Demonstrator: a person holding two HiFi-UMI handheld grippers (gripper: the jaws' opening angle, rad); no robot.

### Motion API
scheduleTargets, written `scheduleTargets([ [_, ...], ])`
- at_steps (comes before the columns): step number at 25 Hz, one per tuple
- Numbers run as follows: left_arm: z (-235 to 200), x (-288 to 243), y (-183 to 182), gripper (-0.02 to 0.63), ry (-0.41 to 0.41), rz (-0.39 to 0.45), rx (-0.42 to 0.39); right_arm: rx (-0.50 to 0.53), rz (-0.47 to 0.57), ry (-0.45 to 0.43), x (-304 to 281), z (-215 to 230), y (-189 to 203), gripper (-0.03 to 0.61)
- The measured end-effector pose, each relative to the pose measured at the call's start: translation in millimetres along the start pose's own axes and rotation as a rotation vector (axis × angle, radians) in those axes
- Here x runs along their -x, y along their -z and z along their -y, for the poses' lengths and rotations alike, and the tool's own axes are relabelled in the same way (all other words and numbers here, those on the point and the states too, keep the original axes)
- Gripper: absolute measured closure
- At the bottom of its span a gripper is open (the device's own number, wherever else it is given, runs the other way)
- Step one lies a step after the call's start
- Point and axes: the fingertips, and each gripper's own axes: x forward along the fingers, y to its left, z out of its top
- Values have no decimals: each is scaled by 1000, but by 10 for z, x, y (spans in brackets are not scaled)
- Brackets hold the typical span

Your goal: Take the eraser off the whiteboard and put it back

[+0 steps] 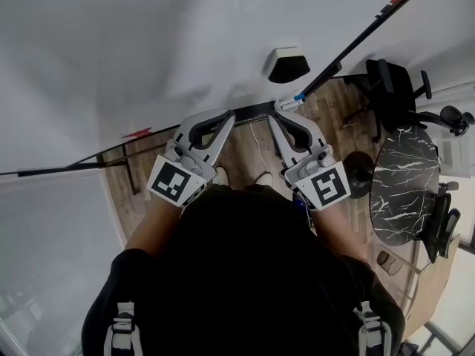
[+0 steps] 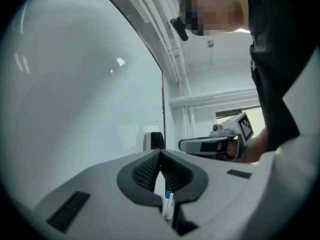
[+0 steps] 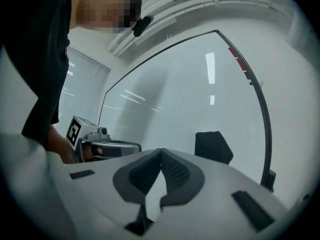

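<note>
Two grippers are hanging level in front of the board (image 1: 148, 43), side by side, tips aiming at its bottom rail (image 1: 249, 112). L gripper (image 1: 229, 114) is sitting w/ jaws fully together and nothing btwn them; its own view is showing the ribbed pads meeting at the tip. R gripper (image 1: 277, 114) is likewise closed & empty, its pads pressing only on each other.

Eraser (image 1: 288, 64) is clinging to the board, above & a bit right of the R gripper's tips, apart from both grippers. It's prob. gripping by magnet, which would explain it hanging on an upright face w/ nothing under it. In the R gripper view it's showing on the board just right of the jaw line; in the L gripper view it's just left of the jaw line and looking further off.

Marker (image 1: 291, 101) w/ blue cap is lying on the rail near the R gripper's tips, not touched.

R gripper is looking like the better-placed one for the eraser, but w/ jaws shut it'd need to open first. Whether the eraser is waiting to be taken or is already back can't be told.
</note>
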Motion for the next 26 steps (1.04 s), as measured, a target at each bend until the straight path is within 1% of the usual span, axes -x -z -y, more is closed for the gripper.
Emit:
scheduleTargets([
  [4,66,-20,86,614,-4,-39,1,-11,-6,-4,43,-17,52,575],
  [10,105,-48,68,614,1,-39,-1,-12,-25,-1,87,-9,107,575],
  [12,118,-55,53,614,6,-28,-8,-17,-20,-3,89,-13,106,575],
  [14,148,-73,-5,614,22,13,-15,-13,-28,-4,98,-13,120,575],
  [15,157,-78,-12,614,24,16,-14,-9,-34,-9,99,-17,126,575],
  [17,151,-71,44,614,11,-24,-6,-2,-46,-21,100,-37,141,575],
  [19,151,-63,83,614,2,-45,-3,0,-53,-26,105,-52,159,575],
  [26,213,-55,75,614,14,-36,-4,-4,-56,-44,142,-118,165,575],
])
